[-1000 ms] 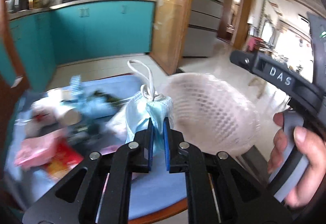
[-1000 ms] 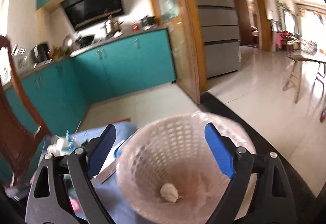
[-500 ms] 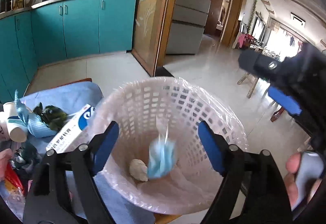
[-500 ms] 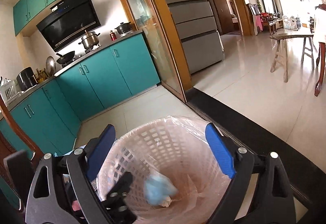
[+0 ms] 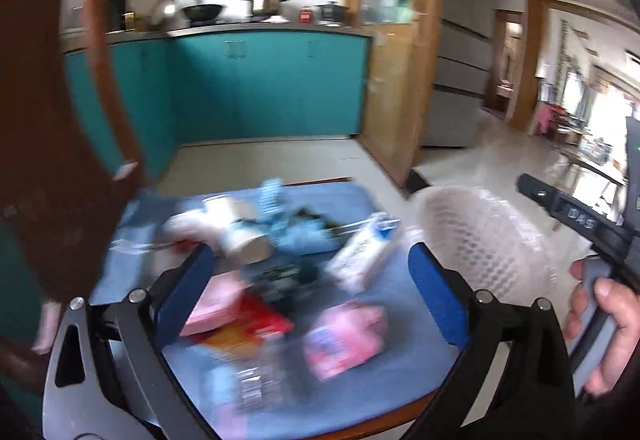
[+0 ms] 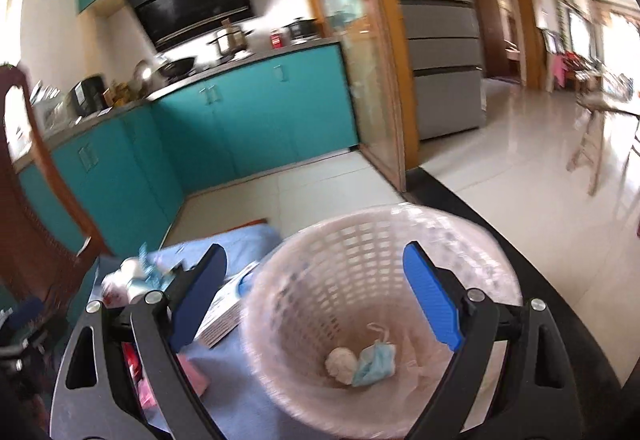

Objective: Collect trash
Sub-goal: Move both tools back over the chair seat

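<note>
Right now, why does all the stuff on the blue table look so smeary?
Left wrist view: motion blur smears the trash pile and basket, so labels are unreadable. Right wrist view: sharper in the middle, showing the face mask inside the basket; the fisheye lens bends the cabinets, and the window glares white.

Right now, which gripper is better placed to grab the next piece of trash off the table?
Left. The left gripper is open, empty and aimed at the trash pile on the blue cloth, framing the red packet. The right gripper hangs open around the basket, away from the pile.
</note>
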